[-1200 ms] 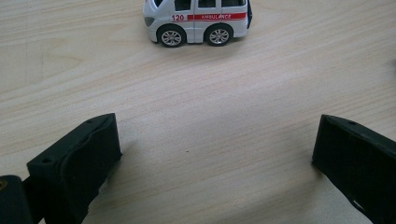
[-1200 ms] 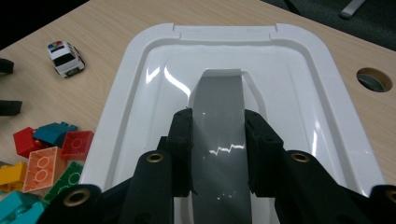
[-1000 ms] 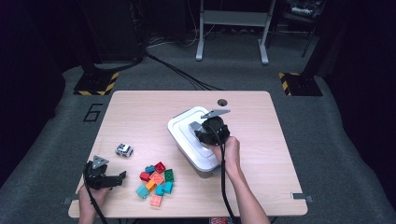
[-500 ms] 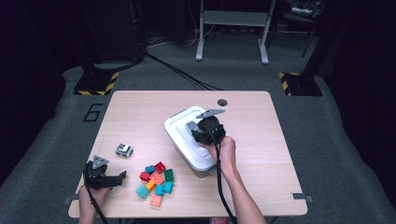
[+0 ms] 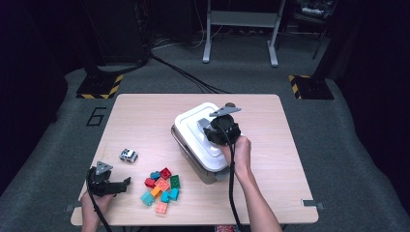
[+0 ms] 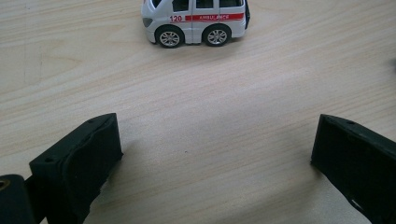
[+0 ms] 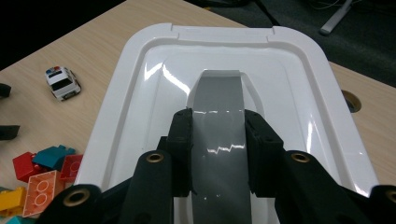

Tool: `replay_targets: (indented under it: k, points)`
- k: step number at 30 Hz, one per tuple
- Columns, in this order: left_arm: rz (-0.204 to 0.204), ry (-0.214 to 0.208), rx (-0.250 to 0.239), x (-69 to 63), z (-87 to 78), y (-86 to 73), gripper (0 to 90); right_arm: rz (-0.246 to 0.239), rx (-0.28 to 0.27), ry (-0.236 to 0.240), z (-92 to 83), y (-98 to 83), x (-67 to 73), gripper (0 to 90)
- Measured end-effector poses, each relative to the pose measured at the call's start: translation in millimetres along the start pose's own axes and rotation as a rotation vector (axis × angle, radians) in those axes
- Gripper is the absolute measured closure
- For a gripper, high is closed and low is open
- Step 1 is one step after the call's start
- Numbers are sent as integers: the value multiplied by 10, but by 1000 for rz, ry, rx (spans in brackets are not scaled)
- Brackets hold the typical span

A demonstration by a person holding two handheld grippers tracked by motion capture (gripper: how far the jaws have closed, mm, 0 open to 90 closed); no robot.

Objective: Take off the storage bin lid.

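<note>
I have the right gripper [image 7: 217, 140] clamped on the grey handle [image 7: 218, 116] that runs down the middle of the white lid [image 7: 299, 93], its jaws pressed against the strip's two sides. The lid sits on a box [image 5: 186, 147] near the middle of the surface [image 5: 145, 116]; from the high view it looks seated square on the box, though I can't tell whether it's lifted a hair at the near edge. My left gripper [image 5: 116, 186] rests low at the near left corner with its jaws standing wide apart and nothing between them, just bare wood. Straight ahead of it is a toy ambulance [image 6: 196, 19], well apart from the jaws. A pile of bricks [image 5: 162, 189] lies between the left gripper and the box, near the front edge.
</note>
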State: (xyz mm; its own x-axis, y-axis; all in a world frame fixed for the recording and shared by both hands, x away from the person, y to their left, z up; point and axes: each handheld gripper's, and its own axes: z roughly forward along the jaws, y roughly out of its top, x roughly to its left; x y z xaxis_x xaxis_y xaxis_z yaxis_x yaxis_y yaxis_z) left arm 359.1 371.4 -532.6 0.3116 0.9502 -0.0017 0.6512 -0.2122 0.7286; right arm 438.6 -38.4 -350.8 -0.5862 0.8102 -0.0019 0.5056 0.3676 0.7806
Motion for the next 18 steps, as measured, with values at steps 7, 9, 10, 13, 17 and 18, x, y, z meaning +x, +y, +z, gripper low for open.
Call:
replay_targets:
  k: [7, 9, 10, 13, 17, 18]
  points:
    - [1, -1, 0, -1, 0, -1, 13, 0, -31, -23, -124, -5, -155, 670]
    - [3, -1, 3, 0, -2, 0, 13, 8, -34, -31, -156, -15, -201, 670]
    - [2, -1, 1, -1, -1, 0, 13, 5, -38, -35, -168, -21, -221, 670]
    - [2, -1, 1, -1, -1, 0, 13, 20, -43, -46, -213, -42, -291, 670]
    - [2, -1, 1, -1, -1, 0, 14, 44, -53, -62, -281, -76, -385, 670]
    - [3, 0, 3, -2, -2, 1, 14, 39, -51, -68, -299, -86, -414, 670]
